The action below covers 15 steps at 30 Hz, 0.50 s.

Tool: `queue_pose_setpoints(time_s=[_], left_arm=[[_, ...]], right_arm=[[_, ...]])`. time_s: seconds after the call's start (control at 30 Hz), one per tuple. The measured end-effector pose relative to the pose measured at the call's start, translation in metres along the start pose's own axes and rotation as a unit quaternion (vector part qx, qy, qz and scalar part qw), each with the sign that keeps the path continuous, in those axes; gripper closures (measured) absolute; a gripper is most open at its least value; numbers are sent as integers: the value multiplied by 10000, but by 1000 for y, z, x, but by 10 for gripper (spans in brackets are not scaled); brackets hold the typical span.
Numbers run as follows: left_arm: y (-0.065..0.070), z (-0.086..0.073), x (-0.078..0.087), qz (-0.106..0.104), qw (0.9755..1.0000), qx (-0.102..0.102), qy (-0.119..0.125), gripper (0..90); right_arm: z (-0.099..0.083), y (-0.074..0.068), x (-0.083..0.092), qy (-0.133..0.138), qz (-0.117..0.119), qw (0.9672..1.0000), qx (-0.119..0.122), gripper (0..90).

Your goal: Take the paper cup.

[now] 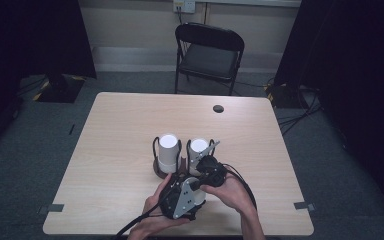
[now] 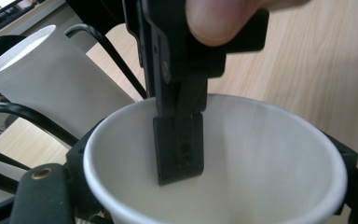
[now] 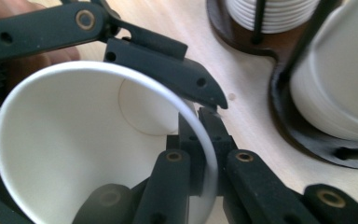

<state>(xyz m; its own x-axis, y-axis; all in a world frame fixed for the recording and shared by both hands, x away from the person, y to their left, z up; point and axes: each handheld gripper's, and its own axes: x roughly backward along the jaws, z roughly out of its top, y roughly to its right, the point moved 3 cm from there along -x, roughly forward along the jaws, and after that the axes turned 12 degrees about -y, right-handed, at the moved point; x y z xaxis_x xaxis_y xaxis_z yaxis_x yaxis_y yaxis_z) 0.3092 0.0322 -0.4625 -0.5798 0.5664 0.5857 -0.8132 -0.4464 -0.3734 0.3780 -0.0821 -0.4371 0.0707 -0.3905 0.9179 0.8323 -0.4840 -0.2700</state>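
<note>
Near the table's front edge, both grippers' jaws clamp one paper cup, wall and rim.

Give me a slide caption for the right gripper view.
Right gripper pinches the rim of a white paper cup held by the left gripper, beside the cup holder.

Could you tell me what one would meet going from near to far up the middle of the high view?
Hands holding the two claws → two white cup stacks in their holder → small dark hole in the table → black folding chair → wall socket.
</note>
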Motion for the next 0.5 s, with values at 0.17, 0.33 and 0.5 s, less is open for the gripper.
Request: queue_pose_setpoints(time_s=[0.17, 0.33, 0.5], left_arm=[[0, -1, -1, -49, 10000, 85, -13, 216], [-6, -2, 4, -140, 9990, 371, 193, 220], [-8, -4, 6, -109, 9986, 463, 228, 222]], right_arm=[[1, 0, -2, -13, -46, 10000, -51, 874], [0, 0, -2, 75, -40, 9999, -69, 828], [-2, -1, 6, 285, 10, 9996, -87, 775]])
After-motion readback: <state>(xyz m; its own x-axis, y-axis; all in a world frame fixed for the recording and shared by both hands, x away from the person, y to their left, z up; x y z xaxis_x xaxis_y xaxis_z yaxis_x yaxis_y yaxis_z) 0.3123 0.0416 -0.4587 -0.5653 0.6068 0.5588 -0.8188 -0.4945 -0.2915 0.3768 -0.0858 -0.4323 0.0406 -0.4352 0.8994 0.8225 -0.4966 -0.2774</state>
